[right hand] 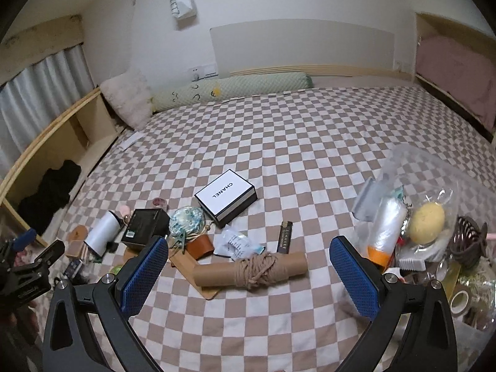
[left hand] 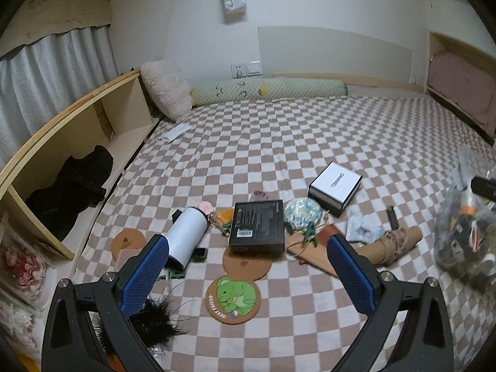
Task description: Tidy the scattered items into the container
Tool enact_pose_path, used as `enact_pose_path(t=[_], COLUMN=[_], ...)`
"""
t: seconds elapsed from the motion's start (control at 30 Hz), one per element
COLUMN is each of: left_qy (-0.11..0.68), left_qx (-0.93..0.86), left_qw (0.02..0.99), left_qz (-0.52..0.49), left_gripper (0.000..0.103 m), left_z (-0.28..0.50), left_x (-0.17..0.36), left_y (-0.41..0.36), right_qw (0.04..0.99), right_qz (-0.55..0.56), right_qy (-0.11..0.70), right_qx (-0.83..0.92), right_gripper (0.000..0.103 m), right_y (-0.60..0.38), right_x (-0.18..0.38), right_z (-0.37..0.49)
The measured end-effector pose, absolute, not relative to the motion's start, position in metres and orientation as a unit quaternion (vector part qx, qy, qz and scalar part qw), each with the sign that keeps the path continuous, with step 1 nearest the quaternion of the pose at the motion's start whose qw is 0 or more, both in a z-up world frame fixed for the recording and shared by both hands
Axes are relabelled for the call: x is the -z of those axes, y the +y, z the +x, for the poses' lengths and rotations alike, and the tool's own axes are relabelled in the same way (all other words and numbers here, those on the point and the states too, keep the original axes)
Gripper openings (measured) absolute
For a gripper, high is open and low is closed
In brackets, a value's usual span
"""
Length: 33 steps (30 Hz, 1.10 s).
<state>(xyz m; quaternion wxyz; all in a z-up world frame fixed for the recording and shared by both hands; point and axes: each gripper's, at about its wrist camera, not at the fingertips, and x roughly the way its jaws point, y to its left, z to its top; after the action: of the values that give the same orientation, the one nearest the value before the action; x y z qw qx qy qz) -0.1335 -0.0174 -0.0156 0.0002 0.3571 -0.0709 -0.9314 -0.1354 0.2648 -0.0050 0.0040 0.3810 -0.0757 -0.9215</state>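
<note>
Right gripper (right hand: 248, 271) gapes just before the cardboard tube (right hand: 251, 271)

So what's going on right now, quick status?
Left tool and right tool both open, empty. Cardboard tube and other clutter lie scattered on the checkered bed. Clear bag sits right, part-filled. Nothing blocking.

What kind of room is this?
Most likely a bedroom: a wide bed with a checkered blanket, a fluffy pillow and a long green bolster lying along the headboard wall.
</note>
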Motion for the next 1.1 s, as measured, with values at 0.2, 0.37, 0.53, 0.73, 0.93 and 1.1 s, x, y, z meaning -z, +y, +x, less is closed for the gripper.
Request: enact_pose_path(t=[0.2,0.37,0.53,0.73,0.93,1.1], left_qy=[-0.082,-0.098,-0.118,-0.185,-0.302,-0.371], left_qx=[0.921,0.91,0.899,0.877,0.84,0.808], left_qw=[-0.027,-0.043,-0.033,-0.021,-0.024,-0.036], left_qz=[0.381,0.4,0.419,0.442,0.449,0.456], left_gripper=[0.103,0.103,0.103,0.103,0.103,0.103], left_z=[-0.134,-0.138,-0.15,-0.161,-0.16,-0.159], left_x=[0.032,0.046,0.065,0.103,0.152,0.183], left_y=[-0.019,-0.017,-0.023,-0.023,-0.008,0.007], right_qw=[0.007,0.014,0.028,0.037,0.049,0.05], right_qz=[0.395,0.411,0.431,0.455,0.463,0.466], right_qy=[-0.03,0.009,0.029,0.046,0.045,0.042], right_qx=[0.918,0.911,0.901,0.889,0.884,0.883], right_gripper=[0.103,0.103,0.103,0.103,0.103,0.103], right_y=[0.247,0.231,0.219,0.204,0.199,0.202], right_x=[0.015,0.027,0.042,0.057,0.062,0.064], right_z=[-0.148,-0.159,-0.168,-0.174,-0.176,-0.179])
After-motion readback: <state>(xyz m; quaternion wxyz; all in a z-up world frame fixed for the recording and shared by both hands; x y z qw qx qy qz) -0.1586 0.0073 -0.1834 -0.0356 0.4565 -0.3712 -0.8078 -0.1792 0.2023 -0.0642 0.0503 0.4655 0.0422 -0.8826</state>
